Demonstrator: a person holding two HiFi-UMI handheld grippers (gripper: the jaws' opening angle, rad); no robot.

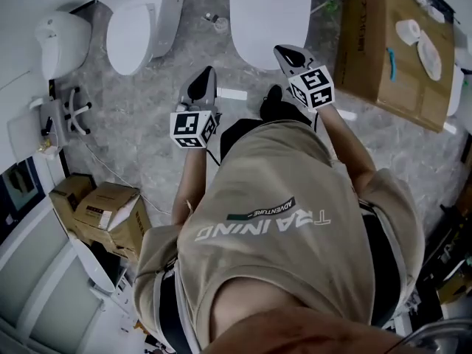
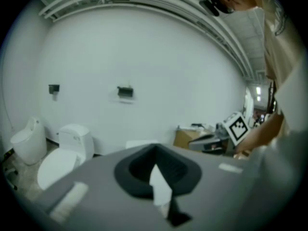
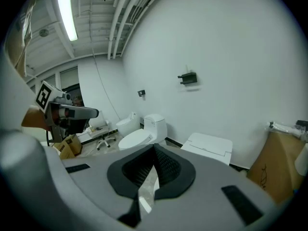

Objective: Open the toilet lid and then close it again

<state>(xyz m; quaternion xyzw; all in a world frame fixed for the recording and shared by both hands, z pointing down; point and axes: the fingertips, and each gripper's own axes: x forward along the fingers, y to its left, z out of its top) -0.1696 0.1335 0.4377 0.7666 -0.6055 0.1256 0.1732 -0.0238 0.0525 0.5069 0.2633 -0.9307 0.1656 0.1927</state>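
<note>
Step in hand, as I judge it: approach. The lid is not yet opened and nothing is touched.

Far left: two spare white ceramic toilets, one egg-shaped [image 1: 63, 39] and one with an oval closed seat [image 1: 136, 28]. Both stand well apart from the task. Below them is a stack of small brown cardboard boxes [image 1: 103, 212].

Left gripper [image 1: 201, 80]: grey body, black pads. My fingers are pressed together at the tips and hold nothing. It hangs over bare floor, short of the target and off its left corner.

Centre: the task's white toilet with the broad flat lid [image 1: 269, 9]. The lid lies down and closed, straight ahead of me at the wall.

Right gripper [image 1: 290, 53]: fingers likewise closed tip to tip, empty. It sits just before the lid's front edge. I cannot tell whether it overlaps the lid or stays clear of it.

Right: a large brown cardboard carton [image 1: 380, 50] beside the toilet.

Next move, as a judgement: lower one gripper to the front lip, part the fingers or hook a tip under the edge, then swing the lid up and back in an arc towards the wall. The glazed surface is probably slippery.

Surface and room: grey marbled stone-look floor [image 1: 147, 124], plain white wall [image 3: 231, 57], fluorescent ceiling tube [image 3: 67, 13] lit
</note>
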